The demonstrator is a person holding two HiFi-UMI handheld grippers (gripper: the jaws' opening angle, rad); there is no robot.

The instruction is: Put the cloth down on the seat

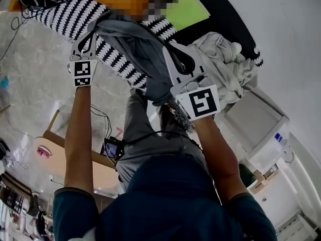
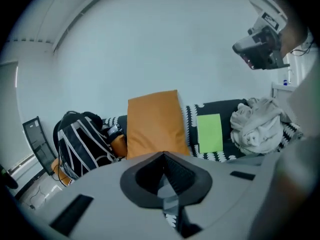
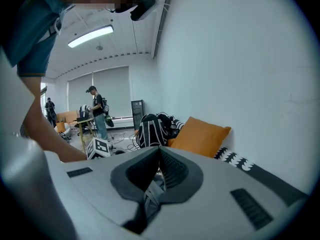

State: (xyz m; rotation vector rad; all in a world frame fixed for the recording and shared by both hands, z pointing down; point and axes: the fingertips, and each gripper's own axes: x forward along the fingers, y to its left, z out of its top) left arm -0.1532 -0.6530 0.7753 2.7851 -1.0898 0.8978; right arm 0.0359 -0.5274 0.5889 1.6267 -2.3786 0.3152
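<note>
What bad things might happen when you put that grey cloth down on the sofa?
The grey cloth could land on the green sheet or the pile of pale clothes instead of bare seat, since both lie close by on it. The left gripper and right gripper each seem to pinch only a small bit of fabric, so a corner might slip out early and the cloth drop in a heap.

No words, brands or numbers can be read anywhere; the left marker cube (image 1: 82,73) and the right marker cube (image 1: 203,102) bear only black-and-white square patterns, not letters or figures.
</note>
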